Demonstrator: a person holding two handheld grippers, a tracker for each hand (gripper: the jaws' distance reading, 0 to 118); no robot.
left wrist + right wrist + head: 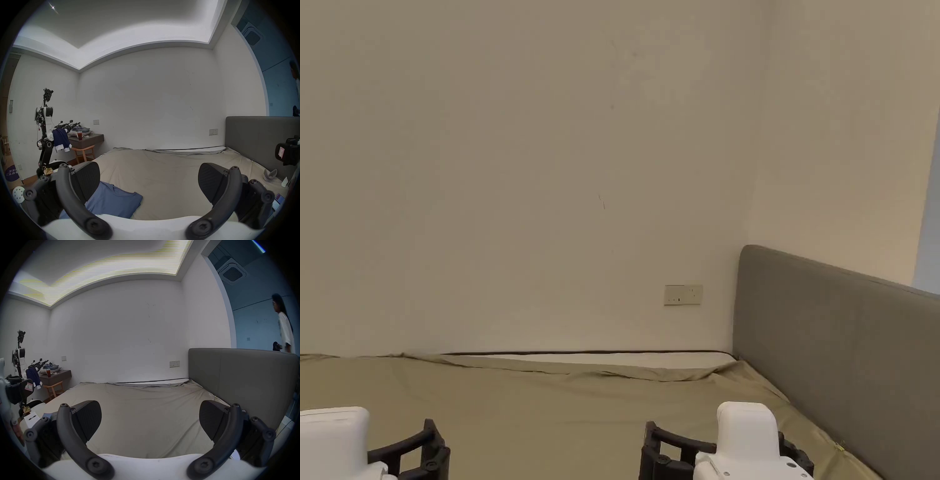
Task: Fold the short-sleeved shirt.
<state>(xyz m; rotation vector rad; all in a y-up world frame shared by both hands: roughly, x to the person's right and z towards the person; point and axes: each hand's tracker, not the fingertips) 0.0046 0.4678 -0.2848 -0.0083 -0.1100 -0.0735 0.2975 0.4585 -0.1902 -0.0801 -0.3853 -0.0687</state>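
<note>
Left gripper view puts your folded blue short-sleeved shirt (113,201) at seven o'clock on the tan bed sheet (162,170); your left gripper (148,183) and right gripper (150,421) gape wide, empty.

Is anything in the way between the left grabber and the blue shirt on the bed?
Nothing visible is. The left gripper hangs open above the bed sheet, and the blue shirt lies flat just below its left jaw, with bare sheet around it.

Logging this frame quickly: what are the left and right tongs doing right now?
Left tongs: open, holding nothing; blue shirt lies on the bed below.
Right tongs: open, holding nothing, over the bed sheet.
</note>
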